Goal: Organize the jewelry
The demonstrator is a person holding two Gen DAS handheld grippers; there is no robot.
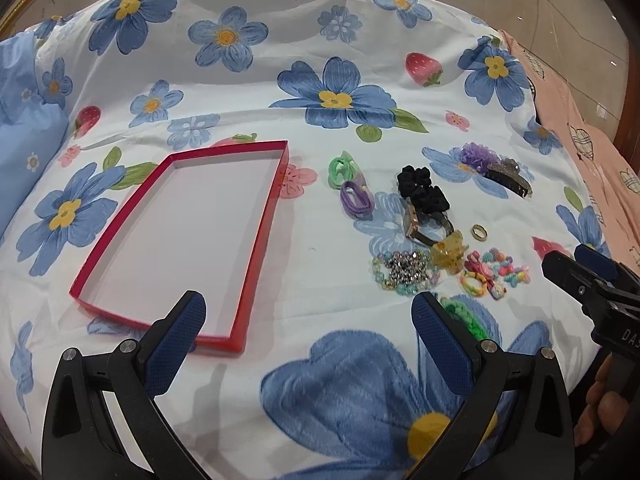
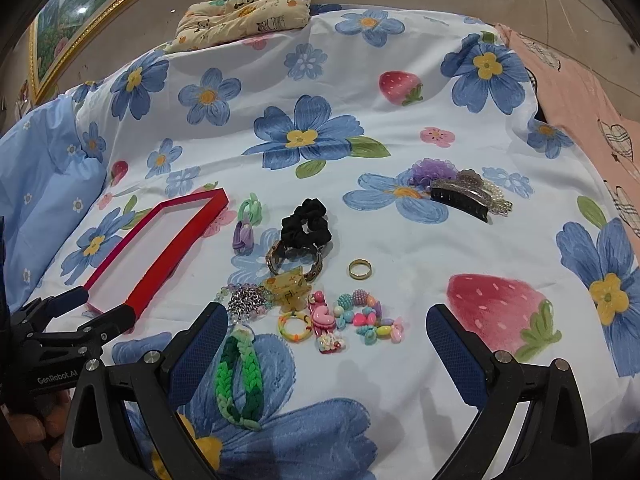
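Both claws are hovering agape over the floral bedsheet: left gripper nearing the red tray's lower-centre rim, right gripper framing the bead bracelet at centre.

Shallow red tray, white inside, flat on the bed. To its right, loose: green and purple hair ties, black scrunchie touching watch, gold ring, amber claw clip, beaded bracelets, braided green bracelet nearest, black claw clip farthest.
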